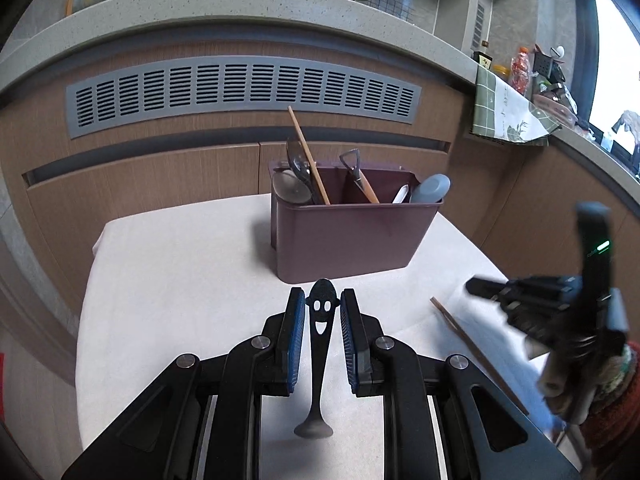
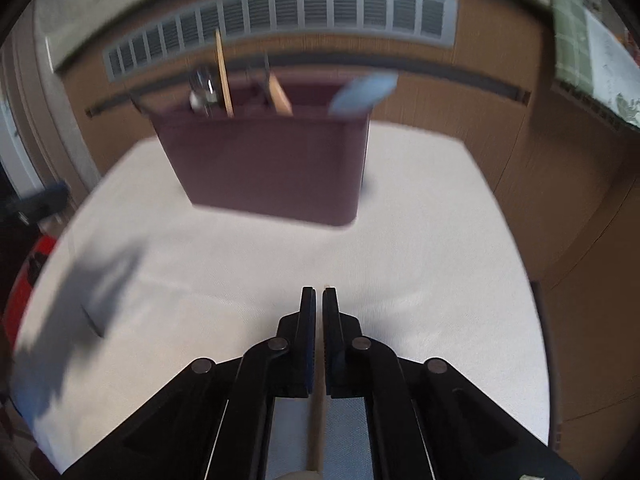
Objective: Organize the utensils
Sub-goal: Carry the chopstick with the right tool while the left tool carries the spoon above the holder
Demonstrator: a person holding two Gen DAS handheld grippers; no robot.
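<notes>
Left wrist view: left gripper (image 1: 320,308) has its jaws a little apart w/ a black spoon (image 1: 320,344) between the blue pads; the spoon has a smiley face cut into the end near the tips, its round bowl hangs down toward the camera, above the white cloth (image 1: 180,280). The spoon's wide head sits right at the pads, so it looks clamped, tho actual contact is hard to confirm. A maroon utensil caddy (image 1: 352,236) stands on the cloth at the far edge of the table, toward the far right corner. Left compartment holds metal spoons (image 1: 294,184) & a wooden chopstick (image 1: 308,152) leaning up & left; middle has a wood-handled tool (image 1: 362,182); right has a blue-grey utensil (image 1: 430,190) & a white one (image 1: 401,194). A second wooden chopstick (image 1: 472,352) lies near the cloth's right edge, running up to the right gripper (image 1: 480,289), blurred there. Right wrist view (blurred): the right gripper's (image 2: 319,292) jaws are nearly together, pinching that thin chopstick (image 2: 317,420), which runs between the pads back toward the camera. The caddy (image 2: 272,164) sits ahead at the far edge of the cloth (image 2: 420,240), w/ the utensils sticking out of its top.
</notes>
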